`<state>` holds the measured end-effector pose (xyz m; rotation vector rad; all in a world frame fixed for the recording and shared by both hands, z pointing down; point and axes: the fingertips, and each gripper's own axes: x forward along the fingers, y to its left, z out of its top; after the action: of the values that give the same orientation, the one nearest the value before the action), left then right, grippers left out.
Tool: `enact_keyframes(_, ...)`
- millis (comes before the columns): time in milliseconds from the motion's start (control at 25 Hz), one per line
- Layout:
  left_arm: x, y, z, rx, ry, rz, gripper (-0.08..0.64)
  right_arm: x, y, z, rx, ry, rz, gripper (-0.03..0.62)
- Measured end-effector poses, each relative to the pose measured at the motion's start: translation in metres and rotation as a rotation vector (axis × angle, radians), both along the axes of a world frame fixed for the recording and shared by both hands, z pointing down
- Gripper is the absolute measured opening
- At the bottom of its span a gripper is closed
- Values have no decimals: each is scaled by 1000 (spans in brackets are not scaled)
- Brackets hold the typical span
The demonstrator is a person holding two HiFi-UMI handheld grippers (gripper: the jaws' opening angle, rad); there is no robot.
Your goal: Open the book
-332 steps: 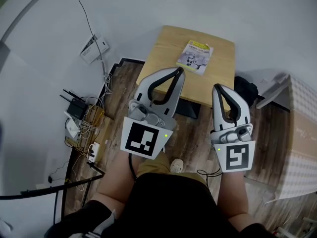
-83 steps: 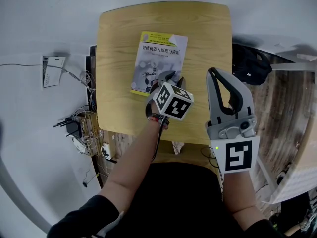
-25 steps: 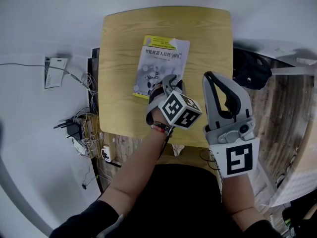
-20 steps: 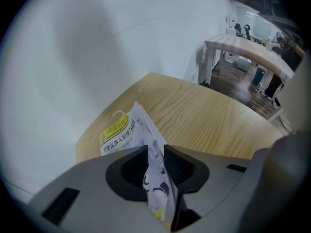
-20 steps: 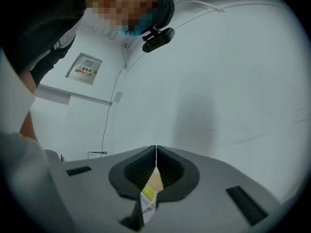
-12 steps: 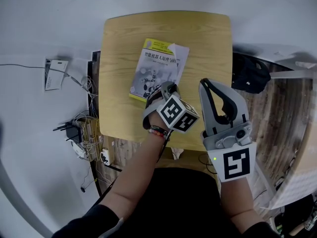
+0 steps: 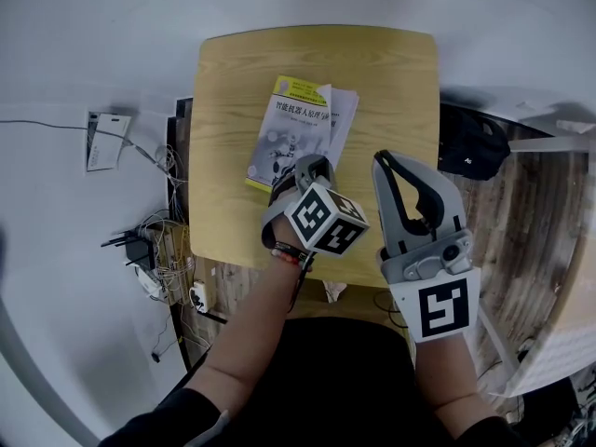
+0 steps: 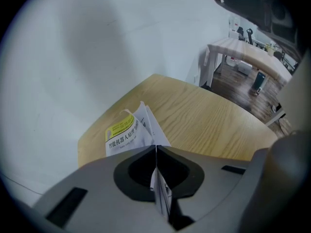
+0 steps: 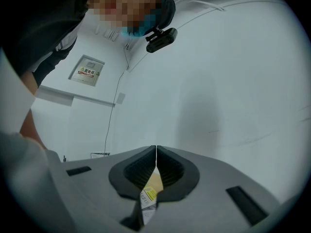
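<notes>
book [image 7: 300, 130] flat mid-counter [image 7: 391, 73], cover partly lifted | left gripper [image 8: 156, 147] fingers just closing, pinching cover's near corner to peel it open | right gripper [image 9: 156, 148] fingers together, empty, idle over counter's near-right corner

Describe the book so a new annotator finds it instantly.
In the head view, find the light wooden table. The book lies on it, the only thing there: a thin paperback, yellow band across its white cover, pages fanning, near edge pinched by the left gripper, whose jaws have just been closing.
</notes>
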<state>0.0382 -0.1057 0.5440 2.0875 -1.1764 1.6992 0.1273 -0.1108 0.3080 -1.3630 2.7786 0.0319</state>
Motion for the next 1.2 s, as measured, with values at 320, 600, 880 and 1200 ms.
enact_keyframes(320, -10, -6, -19, 8, 63, -31, 17, -14, -4, -9, 24, 20, -4, 29)
enact_keyframes(600, -19, -9, -31, 16, 111, -22, 18, -33, -7, -17, 36, 57, 29, 29)
enact_keyframes(880, -29, -13, -41, 21, 160, 14, 18, -47, -6, -21, 36, 106, 87, 29)
enact_keyframes(1200, -44, -16, -54, 49, 194, 47, 18, -69, -2, -30, 55, 126, 128, 29)
